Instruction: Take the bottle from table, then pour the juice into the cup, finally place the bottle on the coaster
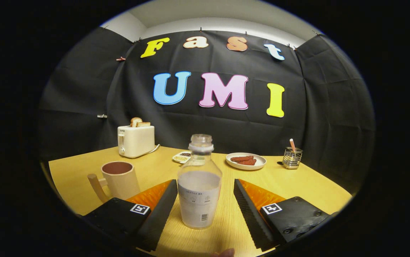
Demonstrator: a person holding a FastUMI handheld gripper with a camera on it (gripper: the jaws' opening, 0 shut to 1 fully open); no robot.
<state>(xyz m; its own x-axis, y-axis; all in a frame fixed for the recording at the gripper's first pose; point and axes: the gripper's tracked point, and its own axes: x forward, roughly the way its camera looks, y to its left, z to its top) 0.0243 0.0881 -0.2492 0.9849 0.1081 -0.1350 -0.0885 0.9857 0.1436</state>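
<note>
Fingers (205, 207): mine, spread wide, one on each side of the bottle (199, 185), neither touching it
Bottle: upright on the tabletop (298, 182), between my fingers, no cap on it that I can see
Risk: closing off-centre could tip it; an open neck would spill juice
Risk: squeezing too low or too loosely may let it slip at the pour
Cup (119, 178): one, beside my left finger
Counts: one bottle, one toaster (136, 141), two plates, one wire holder (292, 157)
Coaster: I cannot make one out
</note>
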